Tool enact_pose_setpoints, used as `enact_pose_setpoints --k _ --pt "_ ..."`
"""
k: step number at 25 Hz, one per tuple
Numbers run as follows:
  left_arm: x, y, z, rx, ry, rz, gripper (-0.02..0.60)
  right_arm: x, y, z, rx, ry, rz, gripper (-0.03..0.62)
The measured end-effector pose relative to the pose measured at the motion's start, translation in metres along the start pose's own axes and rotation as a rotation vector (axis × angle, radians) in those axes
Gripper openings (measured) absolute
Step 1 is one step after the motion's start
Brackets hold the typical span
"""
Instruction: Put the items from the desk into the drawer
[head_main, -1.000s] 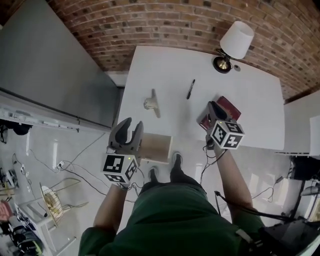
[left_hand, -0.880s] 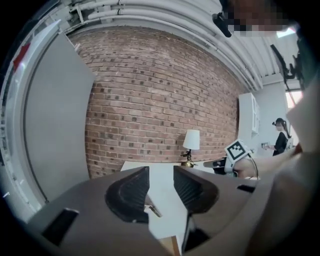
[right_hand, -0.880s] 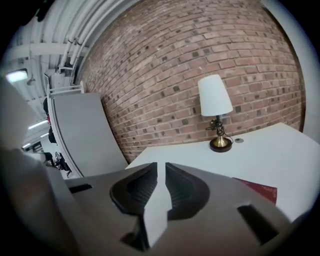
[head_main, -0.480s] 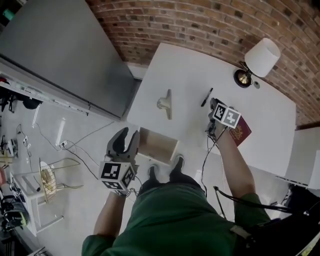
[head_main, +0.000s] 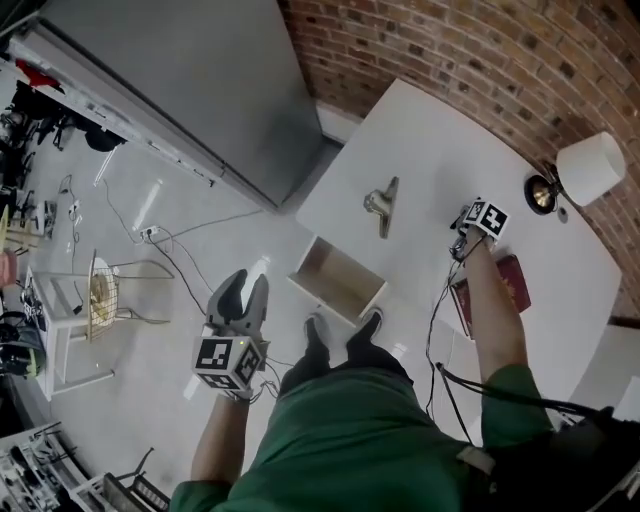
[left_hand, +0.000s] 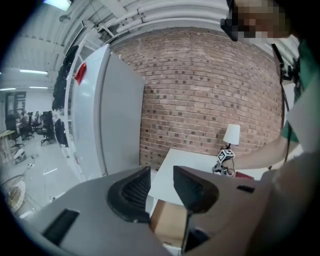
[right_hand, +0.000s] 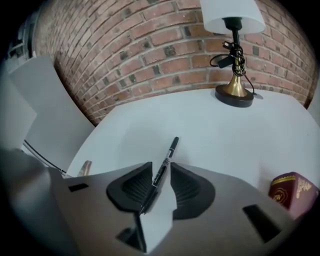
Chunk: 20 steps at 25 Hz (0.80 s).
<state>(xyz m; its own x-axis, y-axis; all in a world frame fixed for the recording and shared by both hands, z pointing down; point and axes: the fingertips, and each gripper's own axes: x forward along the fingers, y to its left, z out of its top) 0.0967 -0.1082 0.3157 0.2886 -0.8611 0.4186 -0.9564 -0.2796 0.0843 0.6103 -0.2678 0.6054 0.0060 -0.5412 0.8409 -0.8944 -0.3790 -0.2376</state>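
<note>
A black pen (right_hand: 171, 146) lies on the white desk (head_main: 420, 150), its lower half between the fingers of my right gripper (right_hand: 161, 167). The jaws stand close on either side of it, with a sliver of desk showing beside the pen. In the head view the right gripper (head_main: 468, 228) hides the pen. Left of it lies a beige tool (head_main: 381, 203), and near my right forearm a red booklet (head_main: 497, 290). The wooden drawer (head_main: 337, 280) stands pulled out at the desk's near edge. My left gripper (head_main: 240, 298) hangs open and empty over the floor, left of the drawer.
A brass lamp with a white shade (head_main: 585, 170) stands at the desk's far right, by the brick wall (head_main: 480, 50). A tall grey cabinet (head_main: 190, 80) stands left of the desk. Cables and a wire stool (head_main: 100, 300) lie on the floor to the left.
My right gripper has moved from beside the red booklet, farther across the desk, onto the pen. My left gripper has drawn left, away from the drawer, over the floor.
</note>
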Motion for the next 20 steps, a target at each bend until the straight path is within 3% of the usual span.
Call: enact_pose_setpoints --k 5,8,14,20 --pt "-0.009 0.012 -0.011 -0.049 0.006 0.028 0.132 0.011 0.0 -0.003 -0.158 0.055 -0.094 0.083" --pt "-0.008 0.012 -0.014 -0.072 0.003 0.01 0.129 0.009 0.006 -0.008 -0.248 0.072 -0.085 0.046" --pt "-0.004 0.016 -0.019 -0.085 0.003 -0.071 0.121 -0.019 0.043 -0.017 -0.241 0.014 0.045 0.044" --pt "-0.001 0.01 -0.02 -0.082 -0.019 -0.216 0.118 -0.094 0.104 -0.033 -0.219 -0.106 0.268 0.044"
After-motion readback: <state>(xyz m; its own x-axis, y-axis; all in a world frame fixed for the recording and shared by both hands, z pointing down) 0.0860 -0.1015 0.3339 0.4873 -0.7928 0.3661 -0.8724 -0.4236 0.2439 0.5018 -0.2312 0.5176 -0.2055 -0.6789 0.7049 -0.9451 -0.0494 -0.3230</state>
